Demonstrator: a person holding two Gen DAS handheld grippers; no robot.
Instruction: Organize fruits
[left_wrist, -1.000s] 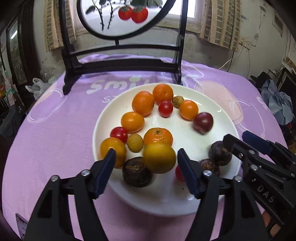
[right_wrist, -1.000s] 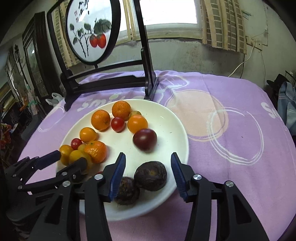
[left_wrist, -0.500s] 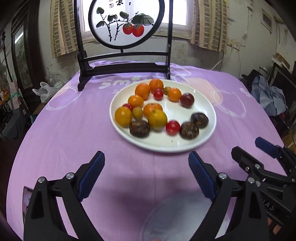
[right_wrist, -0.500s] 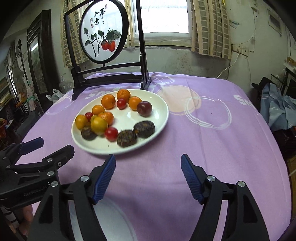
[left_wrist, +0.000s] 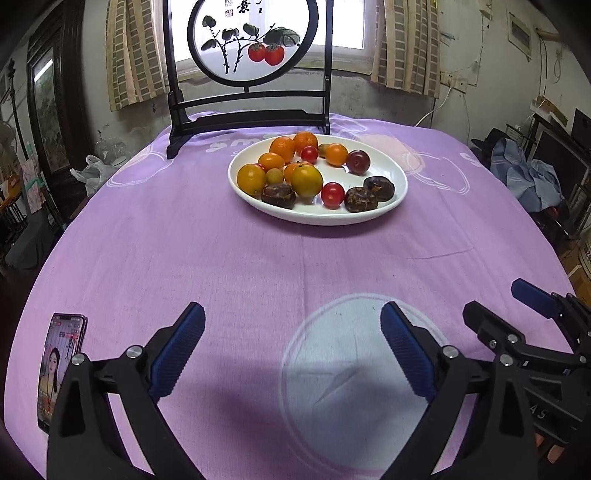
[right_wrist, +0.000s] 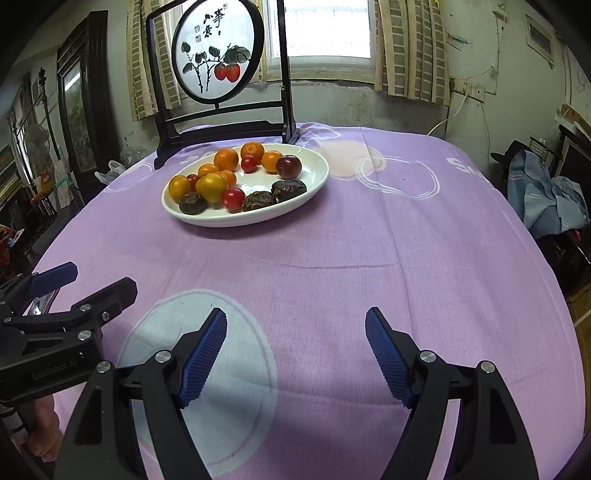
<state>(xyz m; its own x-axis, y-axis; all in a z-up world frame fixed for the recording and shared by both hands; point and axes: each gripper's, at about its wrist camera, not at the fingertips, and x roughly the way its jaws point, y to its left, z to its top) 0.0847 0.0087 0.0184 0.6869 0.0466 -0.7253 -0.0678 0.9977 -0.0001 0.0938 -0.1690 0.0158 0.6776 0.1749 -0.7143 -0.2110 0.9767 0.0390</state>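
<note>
A big stretch of bare purple tablecloth lies between both grippers and the round white plate of small orange, red and dark brown fruits near the far edge. The left gripper and right gripper hang side by side, jaws opening wide, nothing between them. Only the left view shows a lit phone by the near edge. A round painted screen in a black frame stands behind the plate, by a curtained window.

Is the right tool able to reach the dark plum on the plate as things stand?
Probably yes. The right tool is empty, jaws opening, with only bare purple cloth ahead. The dark plum sits on the plate's right side, unblocked.
</note>
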